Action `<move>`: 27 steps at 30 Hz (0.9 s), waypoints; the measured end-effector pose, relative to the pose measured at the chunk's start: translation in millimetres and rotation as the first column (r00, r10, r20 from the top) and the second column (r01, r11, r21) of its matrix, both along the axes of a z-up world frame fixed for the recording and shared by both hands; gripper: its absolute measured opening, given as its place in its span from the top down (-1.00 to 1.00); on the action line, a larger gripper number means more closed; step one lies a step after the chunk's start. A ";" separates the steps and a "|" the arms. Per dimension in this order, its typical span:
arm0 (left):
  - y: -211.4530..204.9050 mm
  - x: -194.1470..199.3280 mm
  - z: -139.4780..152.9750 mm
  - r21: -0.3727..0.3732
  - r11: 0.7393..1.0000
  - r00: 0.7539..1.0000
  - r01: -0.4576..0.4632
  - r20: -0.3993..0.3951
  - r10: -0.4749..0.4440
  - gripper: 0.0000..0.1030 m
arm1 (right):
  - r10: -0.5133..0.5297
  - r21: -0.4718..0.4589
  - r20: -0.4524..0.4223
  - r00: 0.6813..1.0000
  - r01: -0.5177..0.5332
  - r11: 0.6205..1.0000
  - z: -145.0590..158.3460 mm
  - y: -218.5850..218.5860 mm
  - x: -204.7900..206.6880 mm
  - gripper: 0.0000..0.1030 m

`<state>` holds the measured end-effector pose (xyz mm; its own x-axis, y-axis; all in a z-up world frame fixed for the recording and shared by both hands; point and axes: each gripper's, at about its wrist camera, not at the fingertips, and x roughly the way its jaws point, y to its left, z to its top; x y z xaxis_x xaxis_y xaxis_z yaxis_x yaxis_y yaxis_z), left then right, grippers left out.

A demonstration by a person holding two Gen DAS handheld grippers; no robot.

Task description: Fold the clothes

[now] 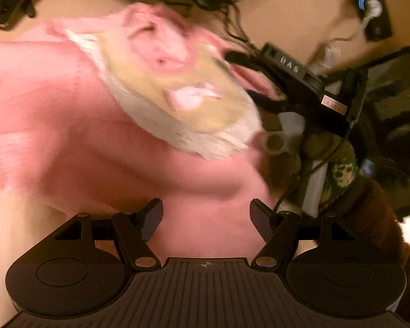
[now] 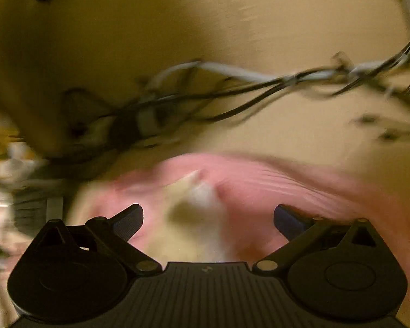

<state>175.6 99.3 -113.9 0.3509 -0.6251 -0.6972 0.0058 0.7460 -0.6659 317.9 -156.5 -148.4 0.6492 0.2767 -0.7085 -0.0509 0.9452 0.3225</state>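
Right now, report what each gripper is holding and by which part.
Nothing is held. The left gripper and right gripper are both open over the pink garment, gripping no part of it.

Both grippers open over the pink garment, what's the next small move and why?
Probably lower the left gripper and close on the pink garment. Its jaws stand open with only fabric between them; the right gripper is open too, so nothing is held. Both views are blurred, so settle first.
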 end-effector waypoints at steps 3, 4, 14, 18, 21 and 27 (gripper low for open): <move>24.0 5.1 5.9 0.090 0.993 0.997 -0.077 0.040 0.073 -0.47 | -0.076 -0.268 0.086 0.993 0.096 0.959 1.0 -10.3 -3.9 -0.89; 34.2 8.2 8.0 0.115 0.988 0.994 -0.105 0.056 0.099 -0.47 | -0.086 -0.334 0.123 0.989 0.123 0.935 3.9 -13.3 -11.1 -0.89; 88.8 38.8 44.6 0.250 0.939 0.957 -0.236 0.225 0.181 -0.52 | 0.161 -0.121 0.130 0.978 -0.146 0.982 22.7 0.9 -150.5 -0.90; 76.5 27.7 51.0 0.258 0.958 0.970 -0.124 0.236 0.061 -0.69 | 0.138 -0.084 0.013 0.990 -0.136 0.987 -10.9 17.4 -195.0 -0.97; 70.2 7.5 48.1 0.258 0.966 0.972 -0.022 0.232 -0.040 -0.76 | 0.172 -0.035 -0.012 0.985 -0.172 0.984 -3.4 38.7 -223.1 -1.00; 95.8 -20.0 34.7 0.184 0.982 0.981 -0.032 0.196 -0.005 -0.76 | 0.183 -0.025 0.049 0.982 -0.182 0.983 44.2 44.7 -225.8 -0.99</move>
